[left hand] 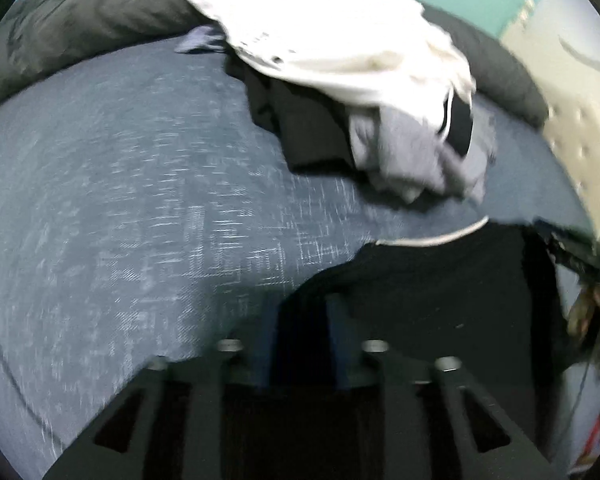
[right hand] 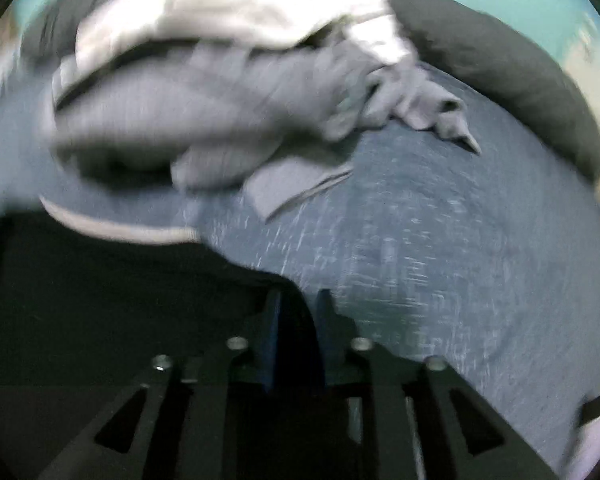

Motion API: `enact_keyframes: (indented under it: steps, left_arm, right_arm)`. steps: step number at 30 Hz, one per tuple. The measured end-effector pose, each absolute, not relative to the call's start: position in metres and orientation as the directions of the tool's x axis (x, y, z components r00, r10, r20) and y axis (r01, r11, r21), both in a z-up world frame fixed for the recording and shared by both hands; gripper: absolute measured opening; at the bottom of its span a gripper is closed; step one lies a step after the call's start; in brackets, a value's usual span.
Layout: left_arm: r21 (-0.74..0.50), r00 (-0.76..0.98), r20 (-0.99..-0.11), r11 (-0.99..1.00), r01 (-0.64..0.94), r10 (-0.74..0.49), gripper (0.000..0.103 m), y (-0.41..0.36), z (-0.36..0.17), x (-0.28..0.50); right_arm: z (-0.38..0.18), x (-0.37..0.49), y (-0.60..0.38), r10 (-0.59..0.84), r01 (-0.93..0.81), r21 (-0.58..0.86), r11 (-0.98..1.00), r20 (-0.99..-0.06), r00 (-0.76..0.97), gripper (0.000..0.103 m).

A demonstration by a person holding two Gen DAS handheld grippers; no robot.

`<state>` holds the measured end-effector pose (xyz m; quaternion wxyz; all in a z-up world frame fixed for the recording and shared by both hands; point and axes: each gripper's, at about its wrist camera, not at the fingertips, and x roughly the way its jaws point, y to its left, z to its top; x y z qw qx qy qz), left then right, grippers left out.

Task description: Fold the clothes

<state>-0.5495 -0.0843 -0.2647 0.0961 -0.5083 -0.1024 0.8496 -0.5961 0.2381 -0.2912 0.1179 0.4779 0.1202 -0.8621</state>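
A black garment [left hand: 440, 300] with a pale neckline trim [left hand: 432, 238] lies flat on the blue-grey bed cover [left hand: 120, 200]. My left gripper [left hand: 302, 312] sits over the garment's left edge; its blue fingers [left hand: 268, 320] stand apart with black cloth in the gap, not pinched. In the right wrist view the same garment [right hand: 100, 300] fills the lower left. My right gripper [right hand: 298, 308] is at its right edge, open, with the cloth's edge running up between the fingers [right hand: 324, 312]. Both views are blurred.
A loose heap of clothes lies beyond the garment: a white piece [left hand: 320, 20] on top, grey [left hand: 412, 148] and black [left hand: 300, 128] ones under it, also the grey piece [right hand: 180, 112]. A dark grey bolster [right hand: 500, 64] lines the bed's far edge.
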Motion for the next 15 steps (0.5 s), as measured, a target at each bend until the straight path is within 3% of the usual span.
enact_keyframes:
  steps: [1,5,15]
  left_arm:
    - [-0.286,-0.476,-0.835,-0.957,-0.051,0.275,0.038,-0.089,-0.258,-0.543]
    - [-0.314,-0.514,-0.809,-0.949,-0.031,0.285,0.038,-0.100,-0.231,-0.506]
    - [-0.291,-0.525,-0.806,-0.955,-0.050,0.273,0.038,-0.105,-0.208,-0.410]
  right_arm:
    - [-0.280,-0.595,0.250,-0.130,0.293,-0.034,-0.955,-0.843,-0.521,0.042]
    - [-0.239,-0.566,0.308,-0.241,0.229,0.133,-0.964,-0.793,-0.559,0.042]
    - [-0.212,-0.443,0.488,-0.210,0.003,0.254,-0.967,-0.792,-0.573,0.051]
